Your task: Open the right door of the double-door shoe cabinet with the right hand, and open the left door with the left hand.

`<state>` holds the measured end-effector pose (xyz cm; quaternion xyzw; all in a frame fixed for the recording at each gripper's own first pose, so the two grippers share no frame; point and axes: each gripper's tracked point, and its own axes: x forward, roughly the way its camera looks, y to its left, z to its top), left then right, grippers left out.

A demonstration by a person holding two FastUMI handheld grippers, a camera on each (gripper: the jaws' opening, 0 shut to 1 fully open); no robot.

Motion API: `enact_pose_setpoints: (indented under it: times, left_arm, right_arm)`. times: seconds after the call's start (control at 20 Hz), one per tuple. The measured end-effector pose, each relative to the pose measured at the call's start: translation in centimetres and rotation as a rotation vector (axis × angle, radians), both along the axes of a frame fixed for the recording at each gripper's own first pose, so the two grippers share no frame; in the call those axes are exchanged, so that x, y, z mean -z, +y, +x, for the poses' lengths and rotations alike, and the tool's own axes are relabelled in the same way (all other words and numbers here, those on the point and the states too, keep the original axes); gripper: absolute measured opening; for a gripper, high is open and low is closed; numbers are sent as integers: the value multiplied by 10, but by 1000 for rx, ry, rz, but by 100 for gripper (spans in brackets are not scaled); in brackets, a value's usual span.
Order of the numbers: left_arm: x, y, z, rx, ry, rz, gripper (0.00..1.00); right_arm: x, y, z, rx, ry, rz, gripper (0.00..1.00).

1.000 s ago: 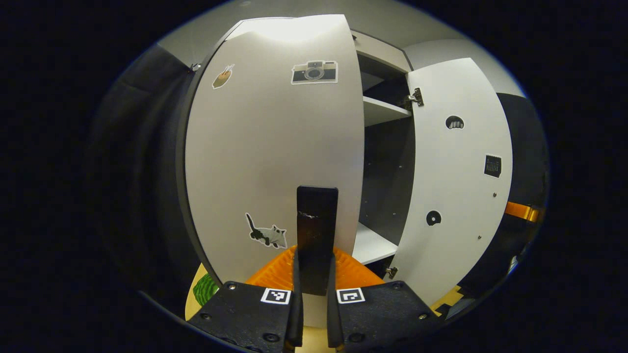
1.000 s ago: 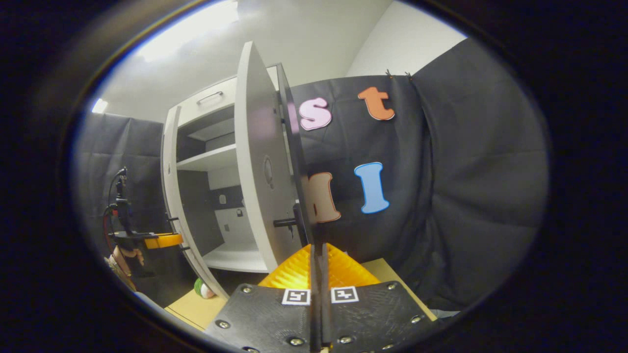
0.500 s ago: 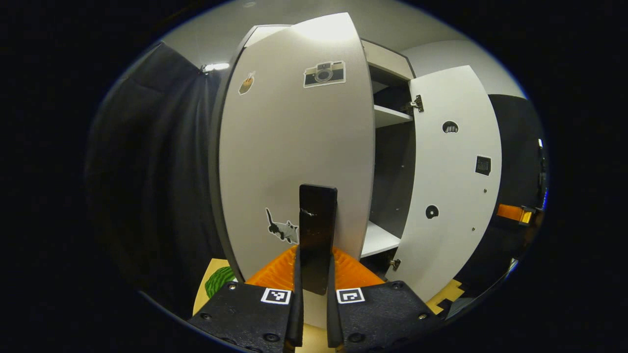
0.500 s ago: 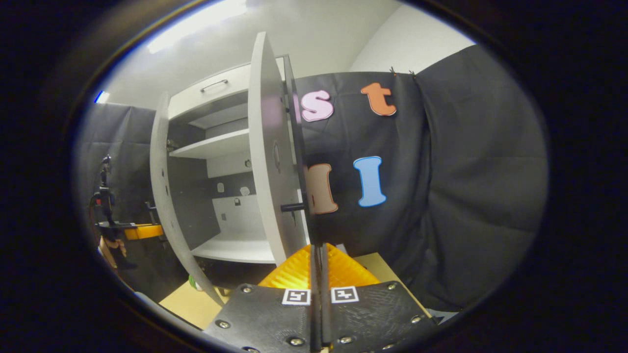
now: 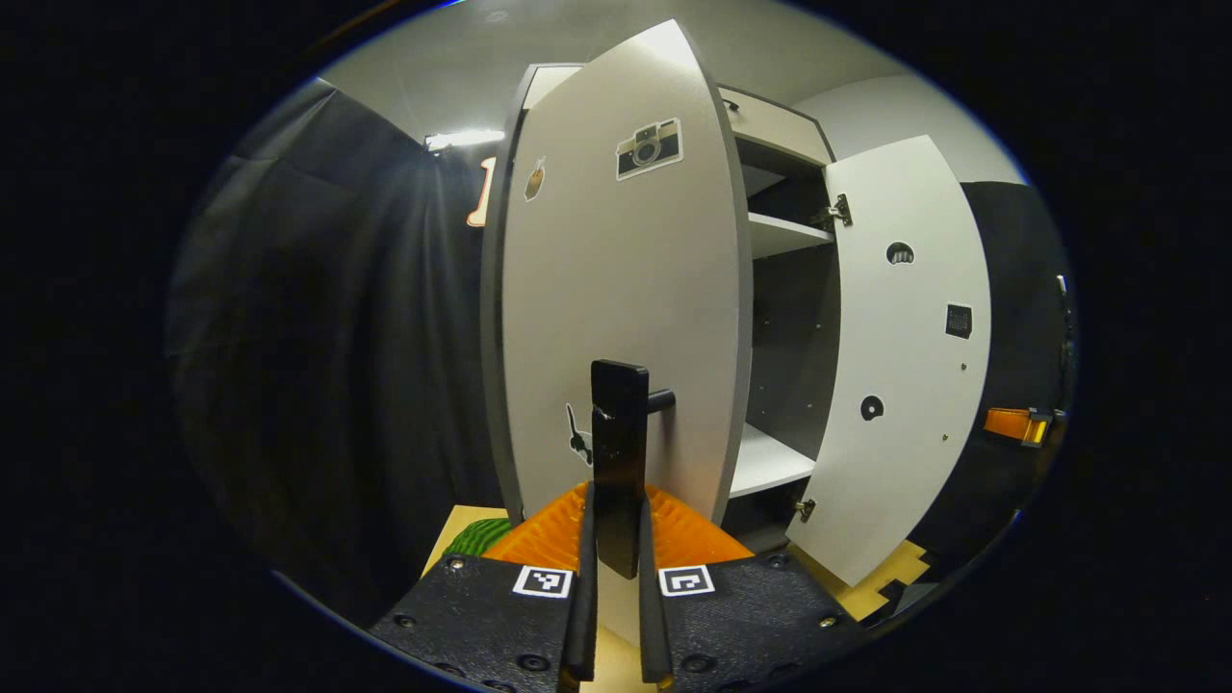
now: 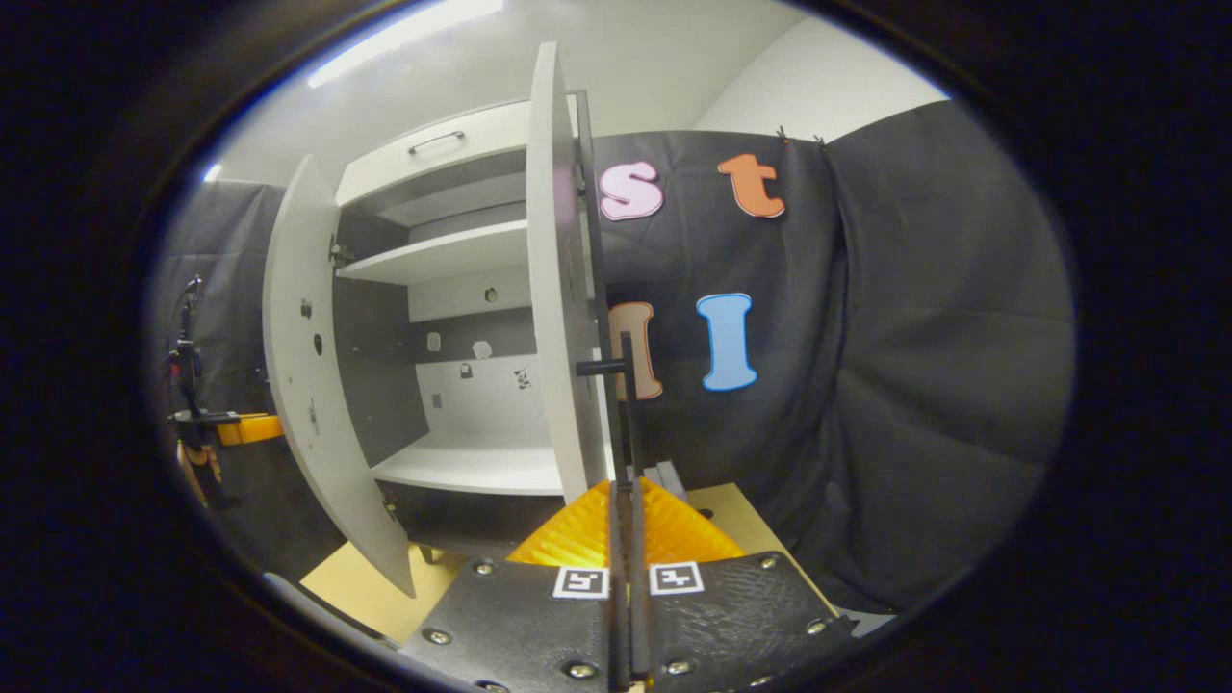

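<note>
Left gripper (image 5: 616, 539) is pinching the dark handle (image 5: 619, 452) of the left door (image 5: 626, 318), both fingers pressed flat against the bar. That door stands swung well out from the shoe cabinet (image 5: 780, 289), with a camera sticker (image 5: 650, 147) high on its face and a cat sticker (image 5: 577, 438) low down, partly hidden behind the handle. Beyond it, the right door (image 5: 905, 356) hangs wide open too, and 2 pale shelves show inside the cabinet.

Over in the right gripper view, the right gripper (image 6: 626, 525) has its fingers pressed together on the thin handle (image 6: 628, 404) of the right door, seen almost edge-on. Across the open cabinet, the left door swings outward, and the left gripper sits far off at the left edge with a hand (image 6: 197, 462) behind it.
</note>
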<state>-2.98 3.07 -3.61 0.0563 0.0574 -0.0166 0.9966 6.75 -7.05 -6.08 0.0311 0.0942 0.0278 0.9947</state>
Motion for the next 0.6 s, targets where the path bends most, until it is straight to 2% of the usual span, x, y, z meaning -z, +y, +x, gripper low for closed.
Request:
enact_pose_setpoints:
  times: [0.35, 0.6]
  left_arm:
    - [-5, 37, -18, -94, -17, 39, 7]
    - [-8, 61, -24, -154, -22, 48, 4]
  right_arm:
    - [7, 14, -2, -22, 18, 1, 1]
    - [4, 22, -4, -31, 15, 1, 1]
